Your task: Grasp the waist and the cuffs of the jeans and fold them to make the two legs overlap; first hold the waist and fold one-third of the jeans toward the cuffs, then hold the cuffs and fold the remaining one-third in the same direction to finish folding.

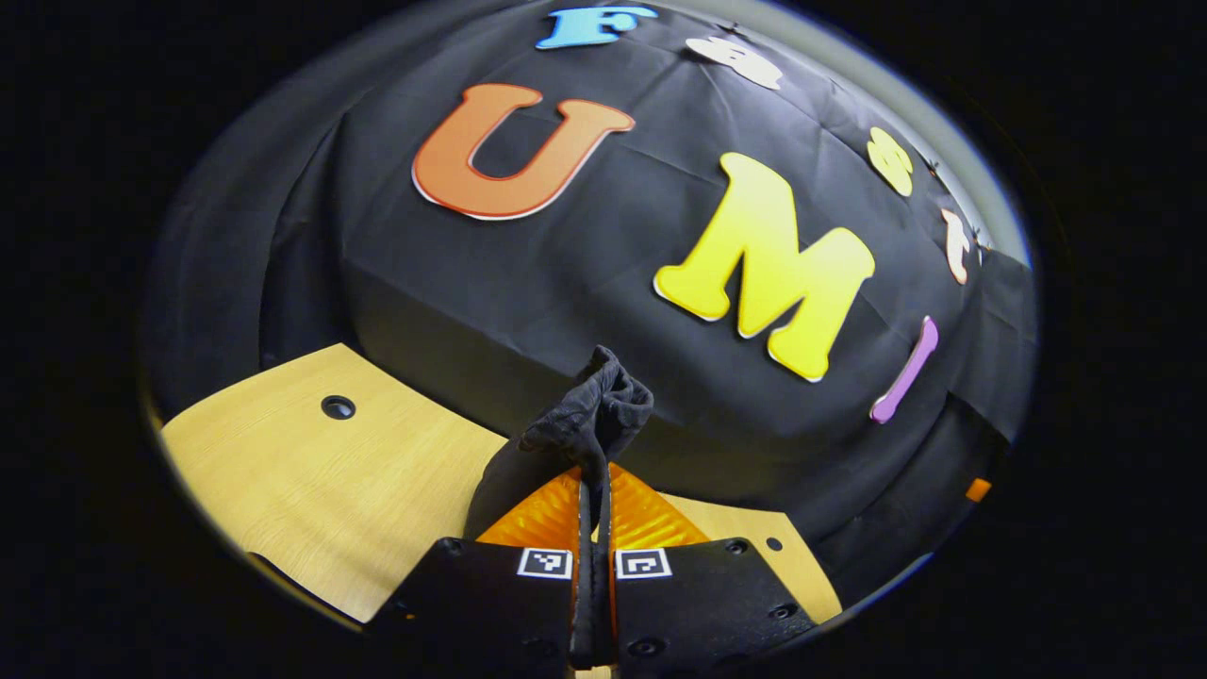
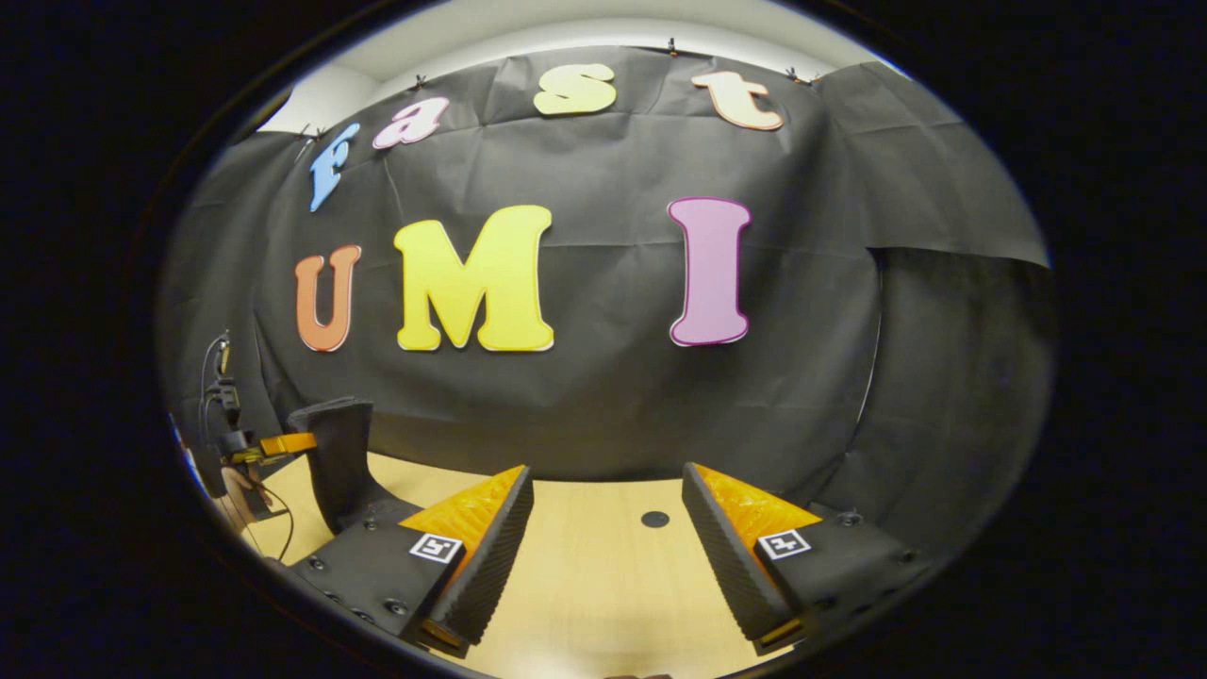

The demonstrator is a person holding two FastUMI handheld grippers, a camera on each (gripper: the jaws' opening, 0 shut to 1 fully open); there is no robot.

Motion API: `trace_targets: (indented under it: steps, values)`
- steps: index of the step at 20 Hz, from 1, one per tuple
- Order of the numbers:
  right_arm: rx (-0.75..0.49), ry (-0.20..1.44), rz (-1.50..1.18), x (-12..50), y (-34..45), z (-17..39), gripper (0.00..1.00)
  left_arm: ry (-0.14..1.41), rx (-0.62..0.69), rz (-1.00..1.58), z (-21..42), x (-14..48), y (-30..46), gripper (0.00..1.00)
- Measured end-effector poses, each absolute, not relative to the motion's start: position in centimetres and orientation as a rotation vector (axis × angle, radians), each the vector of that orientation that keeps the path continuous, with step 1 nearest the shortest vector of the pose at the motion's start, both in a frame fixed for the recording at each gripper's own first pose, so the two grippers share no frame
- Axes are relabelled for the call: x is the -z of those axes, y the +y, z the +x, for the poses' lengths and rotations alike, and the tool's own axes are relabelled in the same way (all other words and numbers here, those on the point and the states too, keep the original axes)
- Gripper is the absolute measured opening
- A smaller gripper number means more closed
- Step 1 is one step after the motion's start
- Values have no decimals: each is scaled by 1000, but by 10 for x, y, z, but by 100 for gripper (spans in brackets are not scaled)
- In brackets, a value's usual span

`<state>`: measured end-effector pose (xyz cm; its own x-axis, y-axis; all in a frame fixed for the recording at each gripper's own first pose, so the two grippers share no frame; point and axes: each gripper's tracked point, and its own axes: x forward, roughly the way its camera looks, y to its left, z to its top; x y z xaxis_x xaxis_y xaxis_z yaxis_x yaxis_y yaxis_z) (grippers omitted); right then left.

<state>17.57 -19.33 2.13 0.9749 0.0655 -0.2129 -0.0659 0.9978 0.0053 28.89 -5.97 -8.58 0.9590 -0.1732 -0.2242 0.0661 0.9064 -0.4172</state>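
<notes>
The black cloth wall [image 2: 603, 377] fills most of both views, with the pale wooden table [image 2: 594, 575] below it, a small dark hole [image 2: 654, 519] at lower centre. In the right gripper view the right gripper [image 2: 608, 500] stands wide apart over bare wood. The left gripper [image 1: 594, 490] pinches dark jeans [image 1: 589, 415] fabric, bunched at lower centre of the left gripper view.

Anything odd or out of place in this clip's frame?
Nothing damaged or spilled. The left gripper pinches a bunched black fold of jeans lifted above the table; the right gripper is open, holding nothing.
</notes>
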Motion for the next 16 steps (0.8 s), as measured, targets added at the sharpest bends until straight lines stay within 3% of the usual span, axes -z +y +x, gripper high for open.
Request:
trace_targets:
  steps: [1,2,5,8,9,16]
  values:
    - [-60,213,-2,-22,-197,175,98,272,147,-405,286,89,-73,3]
    - [-55,213,0,-21,-196,177,93,282,167,-379,284,93,-86,3]
    - [-42,220,5,-20,-204,175,93,308,219,-317,277,110,-122,3]
    - [-24,224,3,-16,-219,169,98,356,268,-239,268,135,-155,3]
    - [-14,228,3,-15,-222,169,93,373,288,-188,264,146,-165,3]
    - [22,242,12,-9,-238,166,93,472,383,122,251,220,-198,3]
